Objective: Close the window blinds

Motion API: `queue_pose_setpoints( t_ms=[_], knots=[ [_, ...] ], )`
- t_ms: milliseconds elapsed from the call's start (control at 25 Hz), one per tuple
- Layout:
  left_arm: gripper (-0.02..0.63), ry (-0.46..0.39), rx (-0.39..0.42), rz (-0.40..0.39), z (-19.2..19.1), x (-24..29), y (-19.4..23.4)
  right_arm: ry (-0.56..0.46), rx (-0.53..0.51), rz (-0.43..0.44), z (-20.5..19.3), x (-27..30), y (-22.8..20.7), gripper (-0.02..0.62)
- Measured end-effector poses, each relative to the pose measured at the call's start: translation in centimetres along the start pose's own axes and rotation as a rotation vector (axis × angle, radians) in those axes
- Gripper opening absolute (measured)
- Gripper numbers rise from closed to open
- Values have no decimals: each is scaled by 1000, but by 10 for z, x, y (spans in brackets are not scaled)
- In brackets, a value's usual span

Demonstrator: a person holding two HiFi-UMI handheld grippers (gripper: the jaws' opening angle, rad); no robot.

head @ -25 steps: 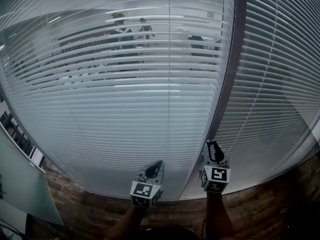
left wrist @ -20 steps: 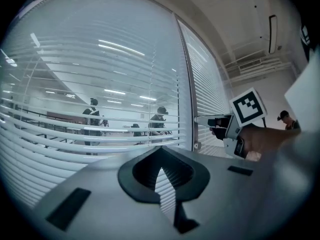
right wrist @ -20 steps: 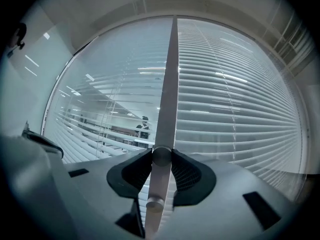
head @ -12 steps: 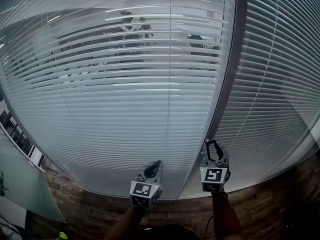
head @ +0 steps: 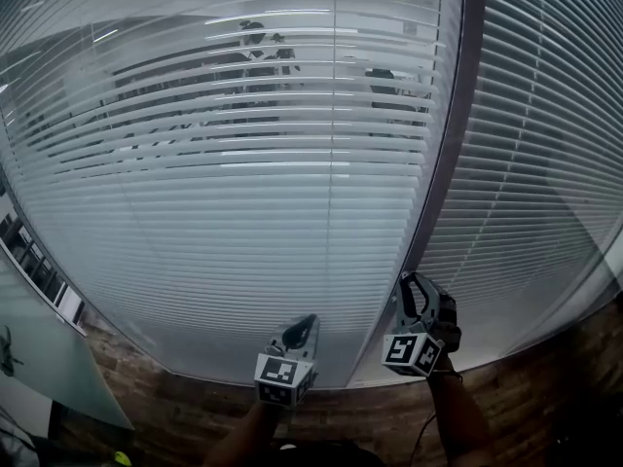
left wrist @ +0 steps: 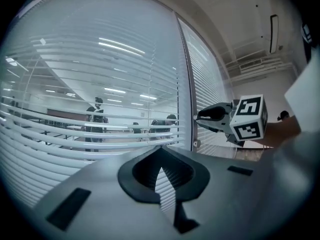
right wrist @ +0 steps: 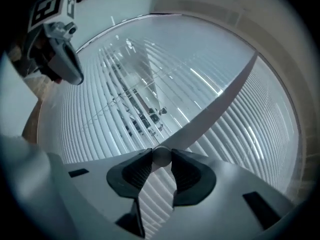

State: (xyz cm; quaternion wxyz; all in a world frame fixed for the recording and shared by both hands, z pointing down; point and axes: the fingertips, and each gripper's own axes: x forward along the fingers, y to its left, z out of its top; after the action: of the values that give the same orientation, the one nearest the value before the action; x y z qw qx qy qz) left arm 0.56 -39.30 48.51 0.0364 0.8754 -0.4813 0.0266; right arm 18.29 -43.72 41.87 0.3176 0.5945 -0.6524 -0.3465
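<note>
Head view: the window blinds (head: 243,212) fill almost everything ahead of me, with a dark window frame (head: 446,154) running down between the big left pane and a second set of blinds (head: 545,144) on the right. Through the upper slats on the left I can see a room beyond. Lower down the slats read as one pale sheet. My left claw (head: 306,320) sits low in the middle, pointing up at the bottom of the left pane. My right claw (head: 413,280) is just beside it, its tips against the foot of the frame. Brick-pattern wall (head: 185,407) runs under the glass.

Left gripper view: this claw's tips are together with nothing between them, only slats showing behind. People (left wrist: 95,119) stand in the room past the glass. The right claw reaches in from the right towards the frame, its marker cube (left wrist: 248,116) facing me.

Right gripper view: a small round silver knob (right wrist: 161,156) sits between the dark pads (right wrist: 135,171), and both pads press on its sides, so the claw is clamped on it. The frame rises from behind the knob towards the upper right, blinds on either side.
</note>
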Motion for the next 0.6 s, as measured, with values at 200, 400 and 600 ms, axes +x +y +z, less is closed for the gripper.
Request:
queue_pose_setpoints(
  t_ms=[200, 400, 600],
  knots=[
    [0, 2, -11, -11, 1, -1, -4, 22, -281, 10, -4, 1, 9, 126],
    [0, 5, 13, -24, -2, -1, -6, 49, -506, -1, -1, -1, 8, 125],
    [0, -3, 11, -29, 2, -3, -7, 70, -654, -17, 2, -2, 7, 126]
  ],
)
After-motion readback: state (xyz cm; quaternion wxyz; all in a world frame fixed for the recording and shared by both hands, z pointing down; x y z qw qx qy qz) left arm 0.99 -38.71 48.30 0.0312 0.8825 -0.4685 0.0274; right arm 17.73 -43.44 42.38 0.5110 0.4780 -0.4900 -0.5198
